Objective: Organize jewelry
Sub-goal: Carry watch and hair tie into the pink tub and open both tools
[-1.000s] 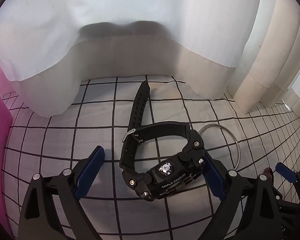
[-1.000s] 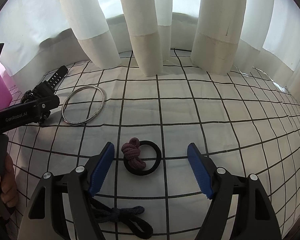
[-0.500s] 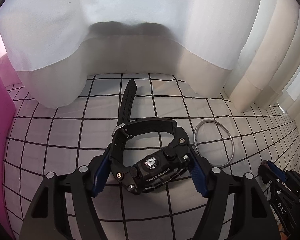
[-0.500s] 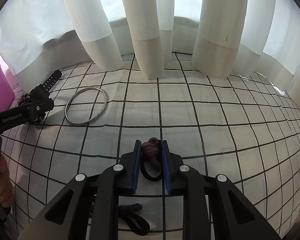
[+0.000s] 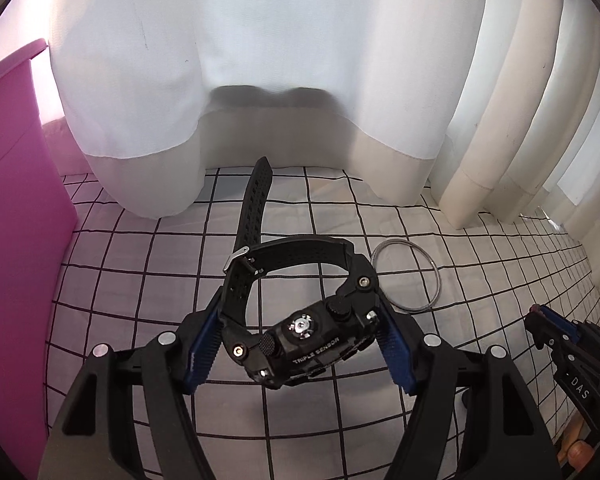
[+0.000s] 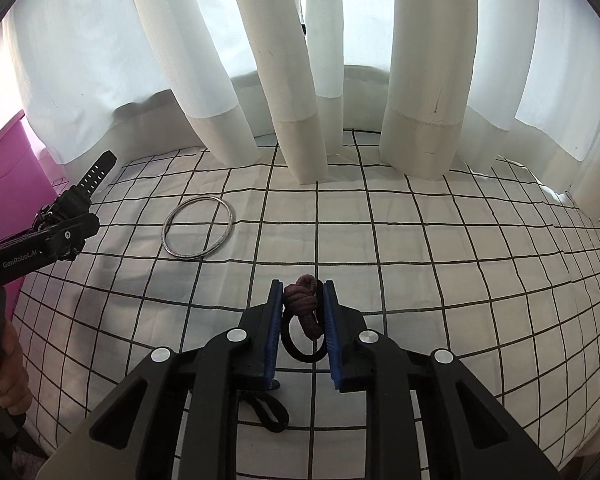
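- Two grippers are gripping jewelry: left gripper, frame centre, is clamping a black watch.
- Right gripper is squeezing a knotted hair tie; a silver bangle is lying upper left.

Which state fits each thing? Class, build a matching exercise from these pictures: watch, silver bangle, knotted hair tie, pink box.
Things:
1. black watch
2. silver bangle
3. knotted hair tie
4. pink box

States:
A. lying free on the checked cloth
B. clamped in the right gripper
C. standing at the far left
D. clamped in the left gripper

Pairs: 1-D, 2-A, 3-B, 4-C
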Motion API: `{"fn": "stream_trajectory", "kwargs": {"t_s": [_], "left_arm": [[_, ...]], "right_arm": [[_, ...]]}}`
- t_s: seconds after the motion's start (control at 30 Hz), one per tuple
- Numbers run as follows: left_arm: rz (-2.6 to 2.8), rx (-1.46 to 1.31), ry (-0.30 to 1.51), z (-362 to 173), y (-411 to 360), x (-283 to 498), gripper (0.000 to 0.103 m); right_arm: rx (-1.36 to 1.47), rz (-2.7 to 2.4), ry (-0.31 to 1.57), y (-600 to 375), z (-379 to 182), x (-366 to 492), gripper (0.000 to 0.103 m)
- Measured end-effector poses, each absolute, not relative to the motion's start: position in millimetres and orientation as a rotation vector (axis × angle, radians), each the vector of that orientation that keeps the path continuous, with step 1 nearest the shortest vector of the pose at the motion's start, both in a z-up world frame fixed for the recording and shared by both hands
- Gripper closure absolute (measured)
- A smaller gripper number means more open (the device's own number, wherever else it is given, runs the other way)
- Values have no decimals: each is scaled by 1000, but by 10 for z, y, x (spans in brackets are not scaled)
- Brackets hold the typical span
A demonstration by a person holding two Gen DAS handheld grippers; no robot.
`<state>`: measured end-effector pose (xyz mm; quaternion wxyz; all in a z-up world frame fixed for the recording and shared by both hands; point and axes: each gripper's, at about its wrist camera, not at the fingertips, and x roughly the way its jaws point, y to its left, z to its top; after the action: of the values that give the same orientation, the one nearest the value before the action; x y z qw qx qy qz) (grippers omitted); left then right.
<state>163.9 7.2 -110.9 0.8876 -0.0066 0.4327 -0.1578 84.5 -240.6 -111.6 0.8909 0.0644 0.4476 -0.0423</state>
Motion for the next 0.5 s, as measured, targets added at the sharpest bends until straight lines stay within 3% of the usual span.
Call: {"fn": "stream_trajectory", "kwargs": {"t_s": [0.5], "left_arm": [[-258, -90, 807, -287, 153, 897, 36]], "right_arm": [[126, 73, 833, -2537, -301, 449, 83]]}}
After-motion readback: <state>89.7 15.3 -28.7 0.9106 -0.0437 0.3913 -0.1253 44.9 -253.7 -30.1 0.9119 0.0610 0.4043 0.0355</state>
